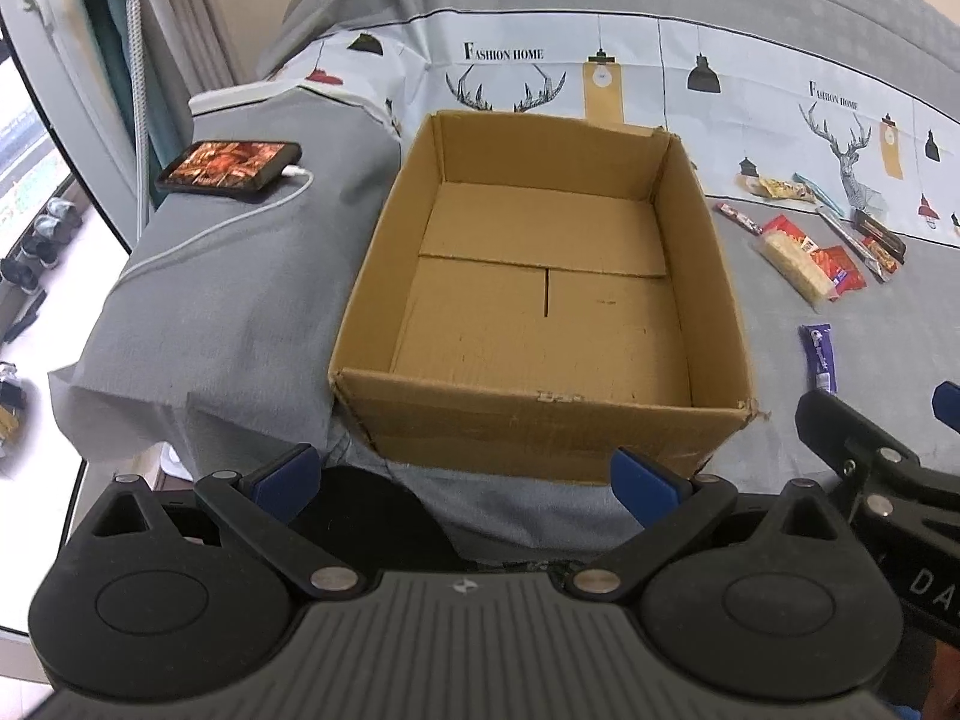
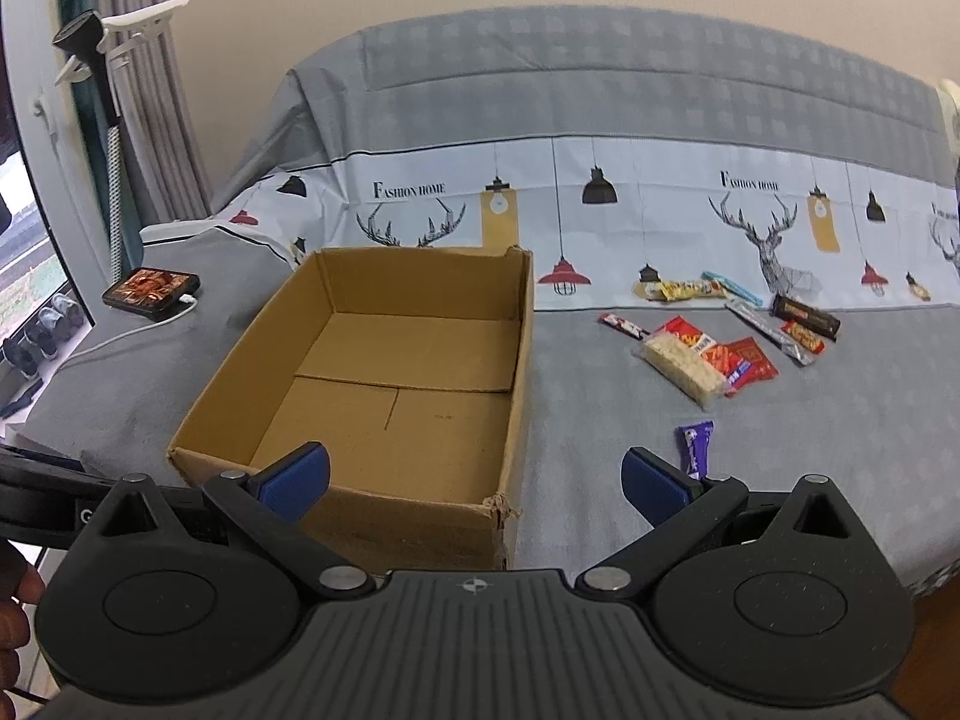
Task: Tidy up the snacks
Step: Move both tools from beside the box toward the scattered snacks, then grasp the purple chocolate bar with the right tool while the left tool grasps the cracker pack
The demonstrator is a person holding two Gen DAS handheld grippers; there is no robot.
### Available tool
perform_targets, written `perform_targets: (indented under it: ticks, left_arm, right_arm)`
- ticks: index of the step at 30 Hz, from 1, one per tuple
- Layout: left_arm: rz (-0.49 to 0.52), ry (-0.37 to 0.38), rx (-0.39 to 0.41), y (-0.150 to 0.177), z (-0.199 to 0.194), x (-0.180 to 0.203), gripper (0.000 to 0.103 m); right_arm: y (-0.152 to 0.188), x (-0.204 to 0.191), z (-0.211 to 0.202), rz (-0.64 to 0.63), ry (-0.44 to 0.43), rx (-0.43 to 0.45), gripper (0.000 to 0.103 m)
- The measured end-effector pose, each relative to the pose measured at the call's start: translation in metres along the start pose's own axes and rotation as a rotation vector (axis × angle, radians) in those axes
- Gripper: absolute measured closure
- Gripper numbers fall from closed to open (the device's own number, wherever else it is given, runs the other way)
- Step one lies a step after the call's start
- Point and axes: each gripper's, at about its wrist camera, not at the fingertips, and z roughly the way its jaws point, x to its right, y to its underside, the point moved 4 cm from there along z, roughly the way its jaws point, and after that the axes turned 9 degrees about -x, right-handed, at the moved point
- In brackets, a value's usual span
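An open, empty cardboard box (image 1: 708,276) (image 2: 522,360) sits on the grey bed cover. Several snacks lie to its right: a purple bar (image 1: 819,357) (image 2: 696,447), a pale rice-cracker pack (image 1: 789,264) (image 2: 681,367), red packets (image 1: 840,267) (image 2: 747,360), a small red-white bar (image 2: 624,325), a yellow pack (image 2: 684,289), a silver stick (image 2: 768,330) and a dark bar (image 2: 804,311). My left gripper (image 1: 465,480) is open and empty before the box's near wall. My right gripper (image 2: 477,483) is open and empty at the box's near right corner, left of the purple bar.
A phone (image 1: 231,165) (image 2: 150,291) on a white charging cable (image 1: 228,222) lies left of the box. The bed edge drops off at the left, with shoes (image 2: 45,324) on the floor. A patterned sheet (image 2: 600,210) lies behind.
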Motion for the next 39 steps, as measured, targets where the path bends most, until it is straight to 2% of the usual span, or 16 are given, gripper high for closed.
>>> perform_targets:
  ticks: [2,8,13,15,18,21,26,28,29,31,33,34,37,39]
  left_arm:
    - [0.007,-0.014,0.005,-0.003,0.003,0.003,0.000]
    - [0.000,0.006,-0.023,-0.010,0.013,0.009,0.000]
    - [0.016,-0.003,-0.044,-0.019,0.022,0.019,0.000]
    - [0.020,0.017,-0.049,-0.022,0.024,0.026,0.000]
    - [0.046,0.008,-0.040,-0.033,0.028,0.039,0.000]
    - [0.068,0.017,-0.033,-0.045,0.030,0.055,0.000]
    - [0.080,0.065,-0.043,-0.067,0.036,0.083,0.000]
    - [0.082,0.068,-0.054,-0.076,0.040,0.093,0.000]
    - [0.085,0.061,-0.060,-0.081,0.043,0.099,0.000]
    - [0.097,0.047,-0.064,-0.092,0.049,0.110,0.000]
    - [0.115,0.043,-0.068,-0.104,0.055,0.125,0.000]
    - [0.124,0.050,-0.070,-0.111,0.057,0.133,0.000]
    - [0.147,0.092,-0.068,-0.136,0.066,0.164,0.000]
    - [0.156,0.145,-0.064,-0.156,0.075,0.190,0.000]
  right_arm:
    - [0.000,0.003,0.002,0.009,-0.005,-0.001,0.000]
    - [-0.003,0.015,0.010,0.026,-0.009,-0.001,0.000]
    - [-0.007,0.059,0.034,0.090,0.062,-0.020,0.000]
    - [-0.004,0.089,0.053,0.135,0.096,-0.047,0.000]
    - [0.002,0.132,0.090,0.171,0.167,-0.116,0.000]
    - [0.008,0.165,0.133,0.196,0.194,-0.206,0.000]
    - [0.008,0.188,0.196,0.224,0.168,-0.300,0.000]
    - [0.008,0.190,0.216,0.209,0.185,-0.327,0.001]
    - [0.008,0.189,0.224,0.197,0.208,-0.340,0.004]
    - [0.008,0.185,0.235,0.193,0.222,-0.380,0.028]
    - [0.004,0.184,0.236,0.188,0.244,-0.347,0.068]
    - [0.003,0.185,0.235,0.190,0.233,-0.330,0.078]
    - [-0.004,0.205,0.230,0.238,0.246,-0.297,0.077]
    - [-0.008,0.230,0.226,0.290,0.270,-0.285,0.077]
